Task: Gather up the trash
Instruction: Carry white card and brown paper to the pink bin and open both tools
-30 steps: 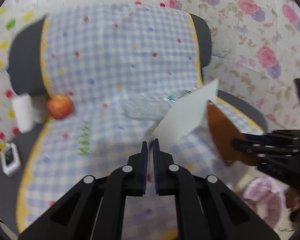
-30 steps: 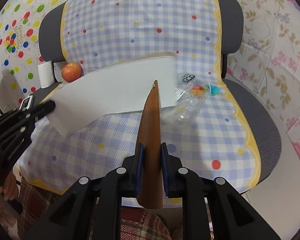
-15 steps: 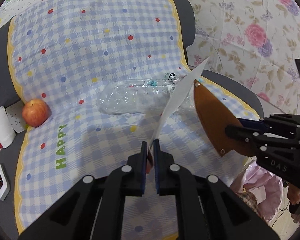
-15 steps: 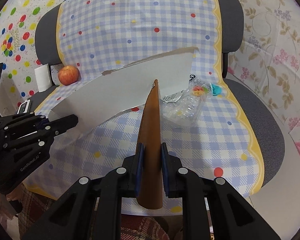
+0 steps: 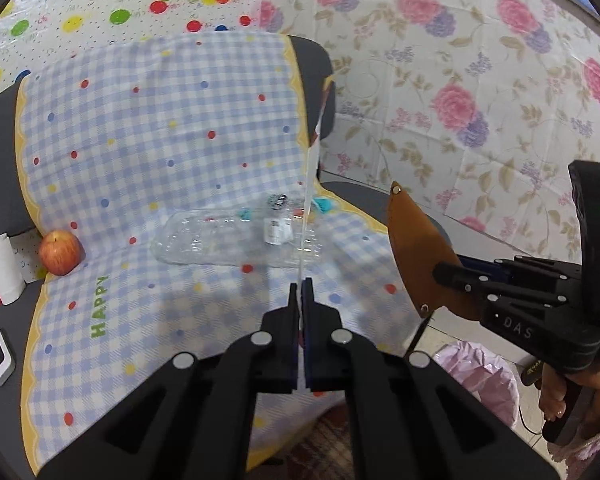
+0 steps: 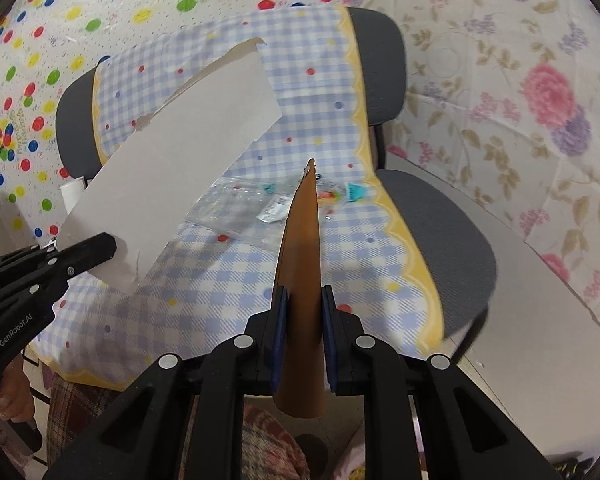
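Both tools loaded above the chair seat.
Left tool [image 5: 301, 286] clamps white card [image 6: 180, 152]; right tool [image 6: 303, 300] clamps brown leather piece [image 6: 302, 280]; plastic wrapper [image 5: 228, 240] lies ahead.

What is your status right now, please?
Left gripper shut on white card. Right gripper shut on brown leather piece. Clear plastic bag on chair. Bin unobstructed.

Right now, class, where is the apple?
In the left wrist view the apple sits at the far left edge of the checked chair cover, beside the white roll, left of the clear plastic tray.
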`<state>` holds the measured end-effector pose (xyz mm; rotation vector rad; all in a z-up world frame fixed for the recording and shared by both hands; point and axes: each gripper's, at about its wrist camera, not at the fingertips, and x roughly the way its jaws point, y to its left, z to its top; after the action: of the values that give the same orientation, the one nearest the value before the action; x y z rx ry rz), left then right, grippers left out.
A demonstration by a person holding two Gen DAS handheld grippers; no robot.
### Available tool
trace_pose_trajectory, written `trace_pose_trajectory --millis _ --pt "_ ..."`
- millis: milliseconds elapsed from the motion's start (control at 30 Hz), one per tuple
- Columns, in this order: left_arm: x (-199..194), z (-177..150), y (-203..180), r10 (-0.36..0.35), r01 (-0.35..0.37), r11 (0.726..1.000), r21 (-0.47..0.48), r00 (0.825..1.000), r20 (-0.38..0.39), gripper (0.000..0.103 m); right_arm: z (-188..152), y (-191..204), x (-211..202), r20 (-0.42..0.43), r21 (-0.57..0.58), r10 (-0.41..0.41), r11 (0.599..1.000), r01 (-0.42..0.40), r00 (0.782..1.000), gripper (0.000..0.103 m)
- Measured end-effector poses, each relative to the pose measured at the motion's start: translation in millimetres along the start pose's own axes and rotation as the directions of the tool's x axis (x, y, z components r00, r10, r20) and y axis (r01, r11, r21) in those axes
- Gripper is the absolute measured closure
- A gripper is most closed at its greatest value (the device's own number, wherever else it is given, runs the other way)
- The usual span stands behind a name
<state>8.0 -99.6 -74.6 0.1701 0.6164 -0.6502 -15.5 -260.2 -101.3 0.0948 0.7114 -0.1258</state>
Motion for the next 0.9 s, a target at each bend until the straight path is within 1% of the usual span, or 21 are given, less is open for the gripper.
trace_pose_trajectory --millis 100,200,300,333,367,433,533,633,667,700,733,767,867,900 --pt "-5.8 -11.9 -23.7 -0.01 0.01 1.0 0.025 1.0 0.0 0.103 -15.6 -14.6 -20.5 0.005 0.026 -0.038 0.999 0.038 0.999 0.086" --pt "-7.2 -24.8 -45.7 -0.071 0.072 0.997 0.032 0.997 -0.022 0.103 -36.6 -31.0 -47.2 0.006 0.039 -0.109 0.993 0.109 0.994 0.086" --pt "-3.5 -38.9 -75.4 -0.138 0.142 0.987 0.075 0.989 -0.046 0.103 -55.2 -46.4 -71.3 0.001 0.071 -0.158 0.985 0.158 0.987 0.086" --pt "-2.0 -42.3 -82.0 -0.158 0.163 0.983 0.081 0.986 -0.055 0.103 -64.0 -53.3 -82.9 -0.002 0.087 -0.186 0.979 0.186 0.982 0.086" --pt "0.7 -48.0 -94.9 -0.189 0.196 0.976 0.094 0.979 -0.074 0.103 -71.3 -58.4 -91.5 -0.005 0.097 -0.21 0.973 0.21 0.978 0.086" --pt "3.1 -55.1 -109.5 -0.221 0.231 0.966 0.113 0.971 -0.09 0.103 -85.7 -66.7 -107.7 -0.016 0.115 -0.254 0.96 0.254 0.967 0.086" --pt "6.9 -69.3 -137.3 -0.278 0.296 0.944 0.149 0.952 -0.131 0.103 -106.4 -78.5 -125.6 -0.04 0.139 -0.303 0.942 0.306 0.952 0.085" --pt "11.7 -82.0 -157.9 -0.312 0.34 0.925 0.171 0.934 -0.171 0.103 -128.4 -88.6 -138.1 -0.077 0.166 -0.342 0.922 0.35 0.937 0.085" --pt "12.6 -86.1 -162.4 -0.321 0.352 0.92 0.174 0.929 -0.184 0.103 -137.9 -92.8 -141.2 -0.094 0.176 -0.36 0.911 0.372 0.928 0.085" --pt "15.3 -90.8 -167.7 -0.333 0.369 0.913 0.174 0.92 -0.204 0.103 -143.0 -94.7 -142.6 -0.104 0.181 -0.367 0.907 0.381 0.924 0.085" --pt "17.3 -93.4 -170.8 -0.337 0.376 0.91 0.174 0.916 -0.216 0.103 -150.9 -98.3 -142.9 -0.122 0.188 -0.372 0.902 0.39 0.92 0.085" --pt "22.1 -95.9 -175.6 -0.346 0.39 0.905 0.173 0.908 -0.237 0.103 -155.4 -100.6 -142.7 -0.133 0.194 -0.373 0.899 0.393 0.918 0.085" --pt "31.6 -101.6 -181.3 -0.361 0.415 0.895 0.164 0.89 -0.28 0.103 -168.9 -110.0 -136.4 -0.172 0.212 -0.364 0.894 0.395 0.916 0.085" --pt "34.2 -101.6 -181.8 -0.362 0.417 0.895 0.161 0.887 -0.287 0.103 -170.7 -112.3 -133.2 -0.181 0.217 -0.359 0.893 0.394 0.916 0.085"
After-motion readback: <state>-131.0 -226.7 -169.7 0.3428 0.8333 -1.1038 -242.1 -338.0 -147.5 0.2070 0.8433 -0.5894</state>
